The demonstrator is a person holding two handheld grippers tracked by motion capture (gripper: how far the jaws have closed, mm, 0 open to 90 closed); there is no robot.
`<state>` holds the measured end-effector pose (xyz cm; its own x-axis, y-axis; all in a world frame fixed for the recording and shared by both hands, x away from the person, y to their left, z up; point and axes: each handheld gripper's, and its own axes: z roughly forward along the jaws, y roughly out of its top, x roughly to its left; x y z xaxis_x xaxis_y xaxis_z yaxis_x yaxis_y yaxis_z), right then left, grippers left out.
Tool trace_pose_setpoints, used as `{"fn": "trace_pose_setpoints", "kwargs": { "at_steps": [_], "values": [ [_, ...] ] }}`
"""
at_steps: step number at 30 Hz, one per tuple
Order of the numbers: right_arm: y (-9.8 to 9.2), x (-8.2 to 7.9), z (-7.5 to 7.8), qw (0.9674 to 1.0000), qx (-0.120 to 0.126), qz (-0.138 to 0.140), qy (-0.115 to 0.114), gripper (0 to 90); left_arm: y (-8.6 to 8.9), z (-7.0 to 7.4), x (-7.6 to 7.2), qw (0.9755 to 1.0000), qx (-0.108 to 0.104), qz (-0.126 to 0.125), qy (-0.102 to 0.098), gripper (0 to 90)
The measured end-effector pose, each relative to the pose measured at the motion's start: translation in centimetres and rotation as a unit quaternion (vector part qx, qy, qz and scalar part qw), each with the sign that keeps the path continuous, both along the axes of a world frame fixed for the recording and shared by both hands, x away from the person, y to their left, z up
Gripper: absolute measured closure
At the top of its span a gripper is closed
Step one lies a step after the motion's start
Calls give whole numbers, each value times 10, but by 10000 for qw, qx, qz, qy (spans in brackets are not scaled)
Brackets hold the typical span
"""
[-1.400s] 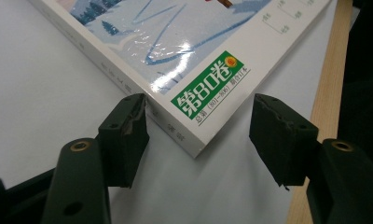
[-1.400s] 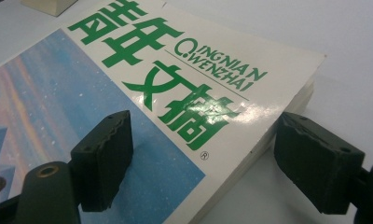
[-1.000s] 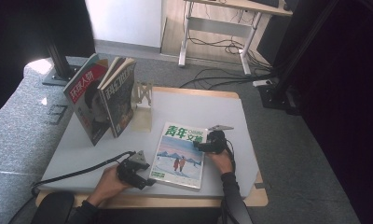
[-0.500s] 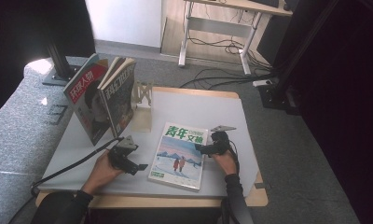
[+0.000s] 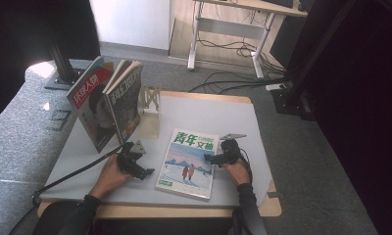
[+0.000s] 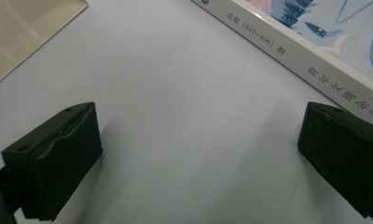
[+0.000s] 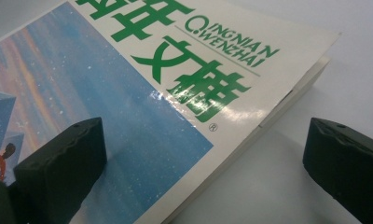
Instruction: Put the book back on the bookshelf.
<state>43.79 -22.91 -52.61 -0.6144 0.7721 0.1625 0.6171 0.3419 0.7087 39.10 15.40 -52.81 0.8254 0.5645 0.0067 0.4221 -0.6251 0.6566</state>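
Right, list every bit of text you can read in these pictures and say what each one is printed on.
"QINGNIAN WENZHAI", with an ® mark: cover of the flat magazine.
"青年文摘", large green characters: same cover, high view and right gripper view.
"(801-806)": that magazine's spine, left gripper view.
"青年文摘" again, then cut off: same spine.
"环球人物": red band on the left standing magazine.
Right standing magazine: large title too blurred to read.

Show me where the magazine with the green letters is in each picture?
High view: magazine lies flat, centre of the grey table.
Left gripper view: its spine crosses the top right.
Right gripper view: its cover spans the left and middle.
Shared landmark: the grey table.
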Motion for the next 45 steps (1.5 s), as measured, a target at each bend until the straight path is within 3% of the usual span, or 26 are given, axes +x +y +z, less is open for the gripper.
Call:
{"fn": "trace_pose_setpoints", "kwargs": {
  "at_steps": [5, 12, 29, 32, 35, 40, 45],
  "values": [
    [4, 2, -2, 9998, 123, 150, 87, 34, 0, 0, 1, 10000, -9, 16, 50, 0],
    [11, 2, 0, 9996, -6, 204, 173, 0, 1, 0, 1, 10000, -14, 9, 66, 0],
    [23, -8, 19, 9978, 65, 662, -12, 104, 1, -1, 1, 10000, -15, 13, 62, 0],
    [24, -9, 25, 9976, 153, 667, -116, 120, 1, -1, 1, 10000, -14, 12, 62, 0],
    [24, -9, 27, 9969, 451, 614, -179, 125, 1, -1, 1, 10000, -15, 9, 64, 0],
    [22, -9, 22, 9979, -71, 641, 97, 167, 1, -1, 1, 10000, -16, 13, 62, 0],
    [14, -3, 23, 9984, 248, 498, -78, 265, 1, -1, 1, 10000, -13, 12, 61, 0]
  ]
}}
